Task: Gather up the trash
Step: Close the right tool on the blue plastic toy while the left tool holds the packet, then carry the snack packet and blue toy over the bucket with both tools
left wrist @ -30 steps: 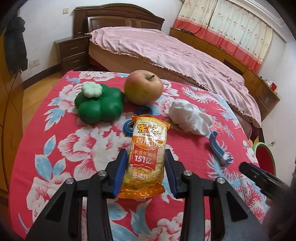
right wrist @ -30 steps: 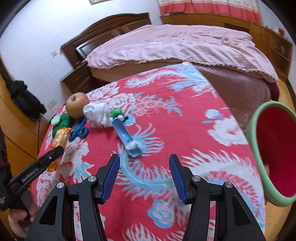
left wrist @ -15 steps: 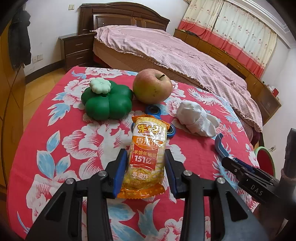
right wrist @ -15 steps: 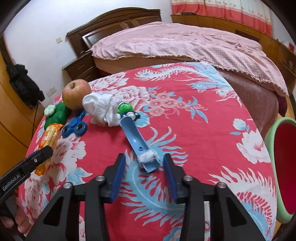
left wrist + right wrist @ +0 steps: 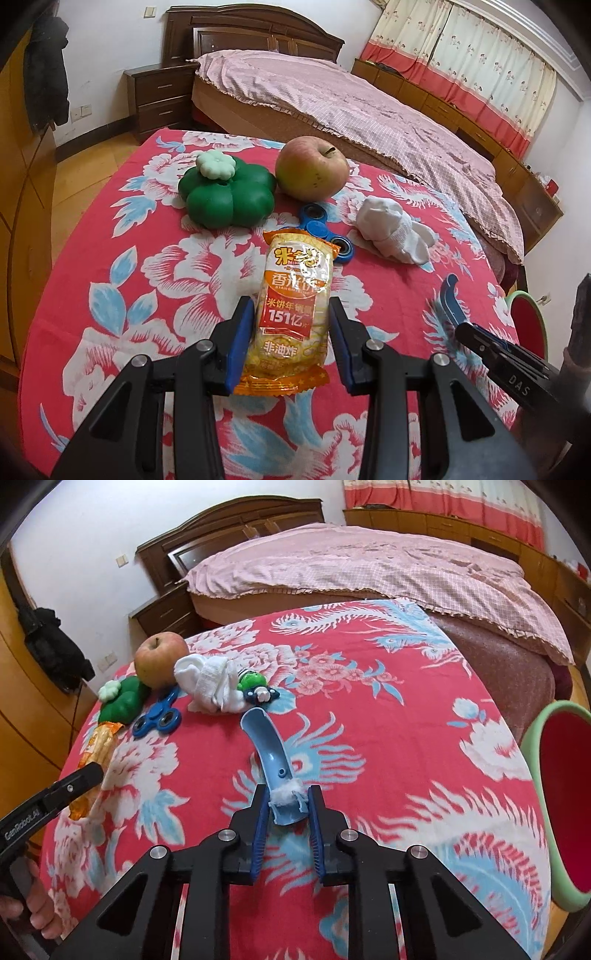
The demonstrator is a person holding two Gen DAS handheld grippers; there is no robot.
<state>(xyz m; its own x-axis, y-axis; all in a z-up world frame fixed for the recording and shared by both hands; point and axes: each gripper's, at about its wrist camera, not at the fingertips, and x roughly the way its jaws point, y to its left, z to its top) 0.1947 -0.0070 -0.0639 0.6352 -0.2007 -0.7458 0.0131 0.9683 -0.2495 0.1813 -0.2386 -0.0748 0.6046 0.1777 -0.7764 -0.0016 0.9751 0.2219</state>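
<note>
Blue-padded left gripper [image 5: 291, 341] clamping snack packet [image 5: 293, 314]; right gripper [image 5: 287, 825] pinching blue curved piece [image 5: 271, 757] mid-table.

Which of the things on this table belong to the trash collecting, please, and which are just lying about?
For the job:
- snack packet, in the left gripper
- broken blue plastic piece, the right gripper just closing on it
- bin, beside the table

Probably lying about:
- apple
- green toy
- fidget spinner
- white sock
- small green figure
</note>
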